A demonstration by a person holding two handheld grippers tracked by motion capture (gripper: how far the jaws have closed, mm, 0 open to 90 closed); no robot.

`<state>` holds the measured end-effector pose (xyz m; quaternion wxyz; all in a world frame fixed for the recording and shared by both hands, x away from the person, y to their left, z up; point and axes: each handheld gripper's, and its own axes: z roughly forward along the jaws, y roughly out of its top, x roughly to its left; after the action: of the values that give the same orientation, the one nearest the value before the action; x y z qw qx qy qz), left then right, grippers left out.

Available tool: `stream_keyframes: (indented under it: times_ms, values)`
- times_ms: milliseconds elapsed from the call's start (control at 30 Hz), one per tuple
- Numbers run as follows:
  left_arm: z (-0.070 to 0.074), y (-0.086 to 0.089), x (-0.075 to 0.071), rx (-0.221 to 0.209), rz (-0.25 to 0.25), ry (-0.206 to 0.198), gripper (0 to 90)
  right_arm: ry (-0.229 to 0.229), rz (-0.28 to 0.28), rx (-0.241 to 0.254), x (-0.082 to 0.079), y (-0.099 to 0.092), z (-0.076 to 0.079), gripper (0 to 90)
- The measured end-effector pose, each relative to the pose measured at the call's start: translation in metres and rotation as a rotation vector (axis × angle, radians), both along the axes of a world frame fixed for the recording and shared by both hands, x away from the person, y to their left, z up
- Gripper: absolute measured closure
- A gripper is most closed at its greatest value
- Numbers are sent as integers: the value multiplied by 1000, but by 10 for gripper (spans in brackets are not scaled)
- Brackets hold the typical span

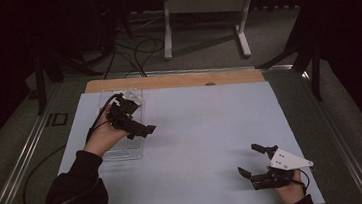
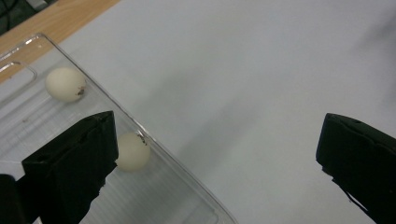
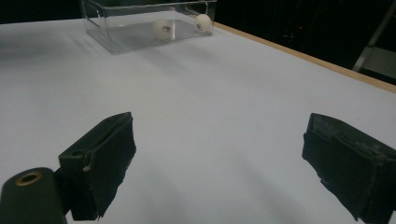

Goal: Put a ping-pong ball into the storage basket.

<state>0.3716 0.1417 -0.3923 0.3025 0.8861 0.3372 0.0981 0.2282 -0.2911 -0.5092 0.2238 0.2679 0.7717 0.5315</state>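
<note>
Smooth pale tabletop [image 1: 207, 129], clear tray [image 2: 28, 121]

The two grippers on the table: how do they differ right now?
The left gripper hovers at the clear tray holding two white balls; the right gripper sits near the table's front edge, far from the tray. The right one shows a grey three-cornered plate on top; the left one shows none. Both have their jaws open and empty.
</note>
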Motion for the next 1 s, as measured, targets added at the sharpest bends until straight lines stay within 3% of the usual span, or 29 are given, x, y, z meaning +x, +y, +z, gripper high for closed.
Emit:
stream_keyframes:
  times_ms: [167,533,1000]
  values:
    - [1,-10,-3,7,-37,-6,2,1,1,1,0,0,0,92]
    - [1,-31,-9,-20,-88,-28,3,0,0,-1,0,0,0,92]
    - [-10,-61,-20,-34,-177,-14,2,0,-2,-4,0,0,0,92]
